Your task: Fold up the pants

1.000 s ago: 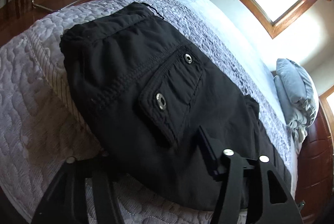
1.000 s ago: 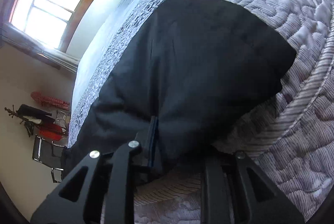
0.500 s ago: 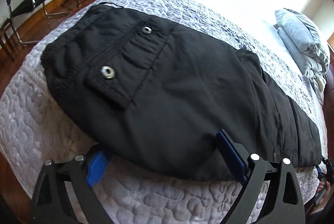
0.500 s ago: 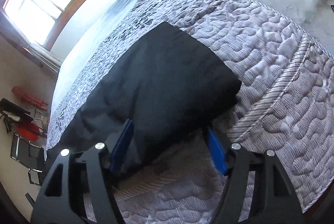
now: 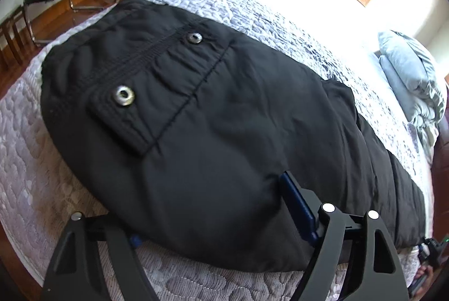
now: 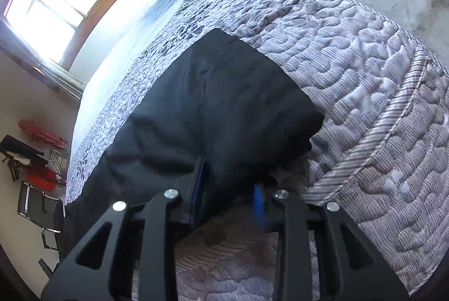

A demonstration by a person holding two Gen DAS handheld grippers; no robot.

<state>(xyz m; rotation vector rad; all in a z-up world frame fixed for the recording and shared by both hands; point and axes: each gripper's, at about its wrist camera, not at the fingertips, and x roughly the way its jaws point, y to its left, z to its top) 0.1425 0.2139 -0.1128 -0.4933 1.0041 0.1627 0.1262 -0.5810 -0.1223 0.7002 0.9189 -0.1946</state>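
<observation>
i see the black pants [image 5: 224, 118] lying lengthwise along the near edge of the bed [image 5: 25, 174], on its quilted cover. they look already doubled leg over leg, with the pocket flap and its two metal snaps facing up at the waist end. the cross folds still look undone to me, since the pants stretch long toward the pillow [image 5: 409, 79] at the head of the bed.

my left gripper [image 5: 221, 222] sits at the pants' near edge by the waist end, jaws spread wide and closing, the cloth bulging between them; the pads don't seem to pinch it yet. my right gripper [image 6: 227, 188] is at the pants' near edge by the cuff end, jaws closing narrow with the edge of the cloth between the blue pads; i judge it gripped, or all but.

what's left, as i read it: lift one end and carry it over to the other.
</observation>
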